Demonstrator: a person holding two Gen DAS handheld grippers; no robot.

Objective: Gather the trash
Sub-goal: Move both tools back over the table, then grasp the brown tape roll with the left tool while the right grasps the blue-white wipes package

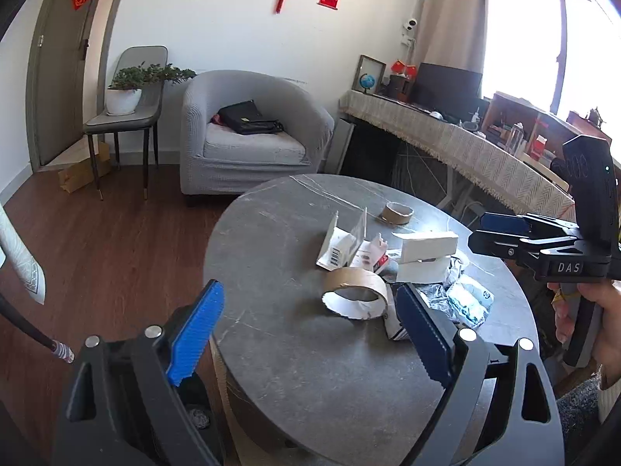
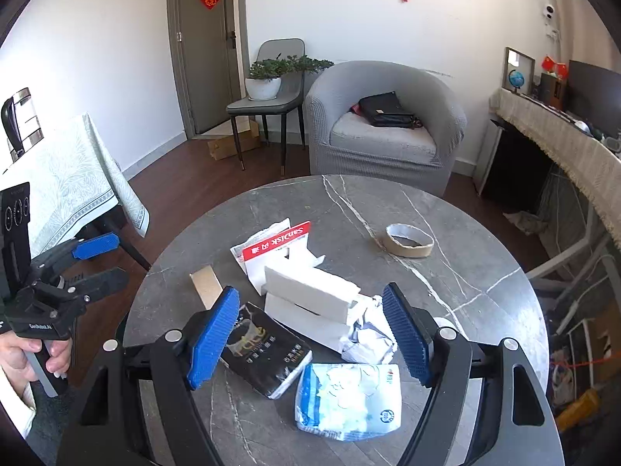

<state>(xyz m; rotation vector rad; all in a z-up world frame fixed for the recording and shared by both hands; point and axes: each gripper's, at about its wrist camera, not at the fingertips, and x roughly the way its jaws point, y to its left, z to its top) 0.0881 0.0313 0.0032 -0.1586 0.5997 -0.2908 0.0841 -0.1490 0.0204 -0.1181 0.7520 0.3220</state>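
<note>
Left wrist: your left gripper (image 1: pixel 310 334) gapes wide, empty, before the brown cardboard tape ring (image 1: pixel 355 291) on the round grey marble table (image 1: pixel 295 369) | Right wrist: your right gripper (image 2: pixel 310 336) spread apart over the black glossy packet (image 2: pixel 266 353), white crumpled paper (image 2: pixel 366 336) beside.

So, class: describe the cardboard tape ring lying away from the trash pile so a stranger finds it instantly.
Start at the round grey marble table. Beyond the central trash pile, toward the armchair, lies a cardboard tape ring. Unlike the torn ring in the pile, it sits alone, flat and intact.
</note>
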